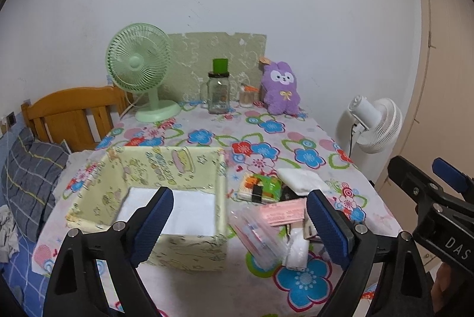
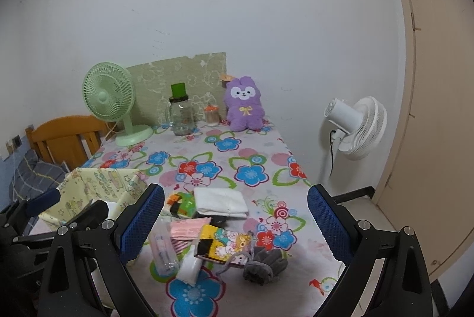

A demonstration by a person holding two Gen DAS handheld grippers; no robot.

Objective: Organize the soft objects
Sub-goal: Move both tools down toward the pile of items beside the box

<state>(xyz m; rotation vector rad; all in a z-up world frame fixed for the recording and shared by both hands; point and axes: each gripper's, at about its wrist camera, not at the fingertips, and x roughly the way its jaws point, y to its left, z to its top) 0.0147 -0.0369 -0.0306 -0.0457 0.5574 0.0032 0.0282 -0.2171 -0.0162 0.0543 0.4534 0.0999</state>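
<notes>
A pale yellow fabric box [image 1: 166, 169] [image 2: 97, 183] stands open at the table's near left, with a white bottom. To its right lies a pile: a folded white cloth [image 2: 220, 201] [image 1: 299, 177], a pink packet [image 2: 188, 228] [image 1: 283, 213], a clear plastic pouch [image 2: 163, 251] [image 1: 254, 240], a yellow cartoon pouch [image 2: 225, 246], a grey knitted item [image 2: 262, 263] and a colourful notebook [image 1: 260, 186] [image 2: 182, 203]. A purple plush rabbit [image 1: 281, 89] [image 2: 244, 105] sits at the back. My left gripper [image 1: 240, 225] is open above the box's right edge. My right gripper [image 2: 235, 225] is open above the pile.
A flowered cloth [image 2: 251, 157] covers the table. At the back stand a green desk fan [image 1: 139, 71], a glass jar with a green lid [image 1: 219, 91] and a small toothpick jar [image 2: 211, 115]. A white floor fan [image 2: 358, 127] stands right; a wooden bed [image 1: 71, 115] left.
</notes>
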